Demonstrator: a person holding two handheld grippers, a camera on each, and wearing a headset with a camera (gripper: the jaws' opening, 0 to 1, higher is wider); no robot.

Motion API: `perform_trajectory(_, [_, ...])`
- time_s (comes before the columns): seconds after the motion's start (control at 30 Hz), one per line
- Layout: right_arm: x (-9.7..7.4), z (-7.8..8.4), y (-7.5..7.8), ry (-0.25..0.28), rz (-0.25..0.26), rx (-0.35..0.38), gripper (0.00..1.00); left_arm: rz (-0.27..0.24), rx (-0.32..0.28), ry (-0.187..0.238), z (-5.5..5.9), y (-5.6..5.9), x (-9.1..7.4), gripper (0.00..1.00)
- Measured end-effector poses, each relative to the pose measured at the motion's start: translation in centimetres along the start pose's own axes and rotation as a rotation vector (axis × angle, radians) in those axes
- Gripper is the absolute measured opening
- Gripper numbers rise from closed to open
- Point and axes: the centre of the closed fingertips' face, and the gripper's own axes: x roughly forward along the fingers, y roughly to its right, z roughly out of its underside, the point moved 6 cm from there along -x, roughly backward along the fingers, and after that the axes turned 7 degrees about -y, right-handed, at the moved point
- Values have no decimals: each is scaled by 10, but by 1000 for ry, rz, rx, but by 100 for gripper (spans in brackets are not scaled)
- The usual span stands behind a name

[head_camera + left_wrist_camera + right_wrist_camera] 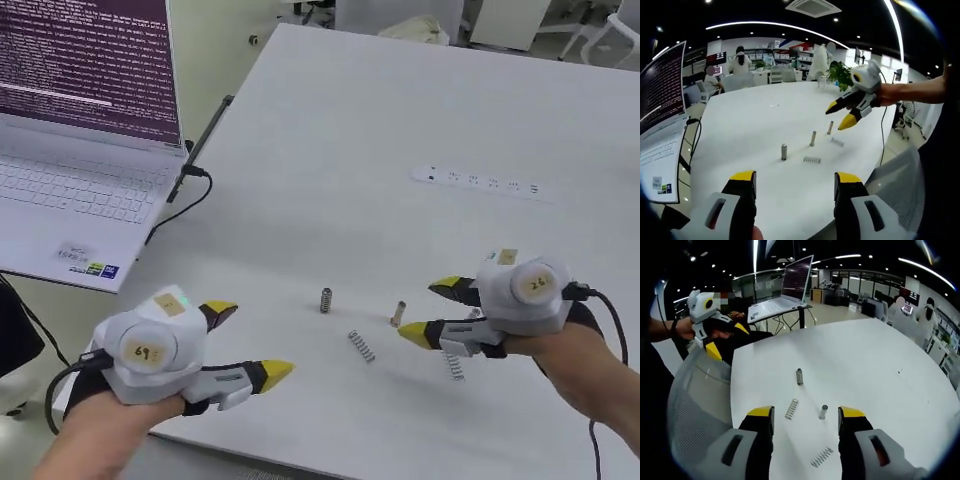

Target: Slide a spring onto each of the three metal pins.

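Left gripper point(247, 342) and right gripper point(430, 310) hover, jaws apart, empty.
On the table point(400, 120) between them, spring-sleeved pin point(326, 300) and bare pin point(398, 314) stand upright; loose spring point(361, 346) and second spring point(455, 365) lie flat nearby.

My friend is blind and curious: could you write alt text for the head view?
A person's left gripper and right gripper hover open over a white table. Between them stand a spring-covered pin and a bare pin, with two loose springs lying nearby.
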Motion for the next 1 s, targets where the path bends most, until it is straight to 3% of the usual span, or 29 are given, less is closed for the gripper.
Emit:
perform_trajectory(0.33, [-21,18,3,19,30,52,56,4,8,-1,-5,0,3,59])
perform_trajectory(0.53, [-32,25,0,63,38,98,58,7,12,-5,-6,1,4,59])
perform_trajectory(1.0, [-57,58,-11,92,86,196,65,6,26,-11,-12,-1,5,60])
